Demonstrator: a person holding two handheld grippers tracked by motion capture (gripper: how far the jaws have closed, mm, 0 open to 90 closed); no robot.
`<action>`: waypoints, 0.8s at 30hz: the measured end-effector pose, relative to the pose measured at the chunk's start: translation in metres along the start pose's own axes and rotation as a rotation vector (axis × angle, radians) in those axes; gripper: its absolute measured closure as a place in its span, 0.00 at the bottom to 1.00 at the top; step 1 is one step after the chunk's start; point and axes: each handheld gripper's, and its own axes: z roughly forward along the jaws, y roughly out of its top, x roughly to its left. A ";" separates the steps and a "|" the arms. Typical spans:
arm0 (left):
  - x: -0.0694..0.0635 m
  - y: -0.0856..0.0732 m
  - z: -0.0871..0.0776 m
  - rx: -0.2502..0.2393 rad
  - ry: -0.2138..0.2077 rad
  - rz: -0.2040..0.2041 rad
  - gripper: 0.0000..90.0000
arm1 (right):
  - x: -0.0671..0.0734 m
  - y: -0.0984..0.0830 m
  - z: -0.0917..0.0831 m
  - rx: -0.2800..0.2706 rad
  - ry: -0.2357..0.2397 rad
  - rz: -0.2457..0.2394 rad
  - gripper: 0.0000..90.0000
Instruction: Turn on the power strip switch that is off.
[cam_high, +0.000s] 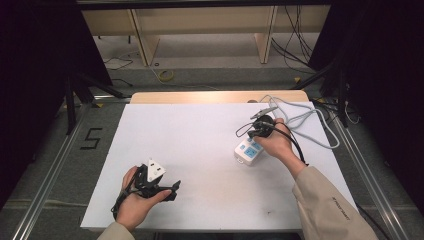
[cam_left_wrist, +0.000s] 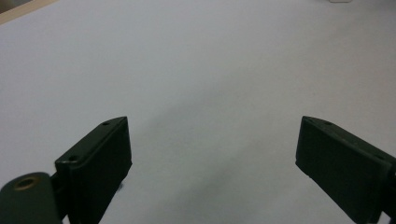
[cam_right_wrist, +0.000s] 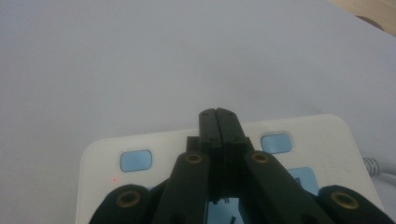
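The white power strip (cam_high: 248, 150) with pale blue buttons lies near the worktop's (cam_high: 200, 150) right edge, its grey cable (cam_high: 305, 117) looping toward the far right corner. The right gripper (cam_right_wrist: 218, 122), jaws pressed together with nothing between, sits over the strip; this view shows a small red light (cam_right_wrist: 114, 179). The left gripper (cam_left_wrist: 212, 158), wide open and empty, rests near the front left corner. No lettering is legible.

White power strip (cam_right_wrist: 327, 140) with pale blue buttons — black right gripper (cam_right_wrist: 218, 116) — white table (cam_high: 200, 150).

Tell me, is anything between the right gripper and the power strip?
Nothing visible is. The right gripper, jaws shut together, hangs right over the white power strip, between its two blue buttons; whether it touches cannot be told.
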 end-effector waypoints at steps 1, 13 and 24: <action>0.000 0.000 0.000 0.001 0.000 0.001 0.11 | 0.000 0.000 0.000 0.003 -0.001 -0.004 1.00; 0.000 0.000 0.000 0.002 0.000 0.003 0.11 | 0.001 0.005 0.004 0.043 0.007 -0.030 1.00; 0.000 0.000 0.000 0.002 0.000 0.004 0.11 | 0.001 0.007 0.006 0.078 0.011 -0.035 1.00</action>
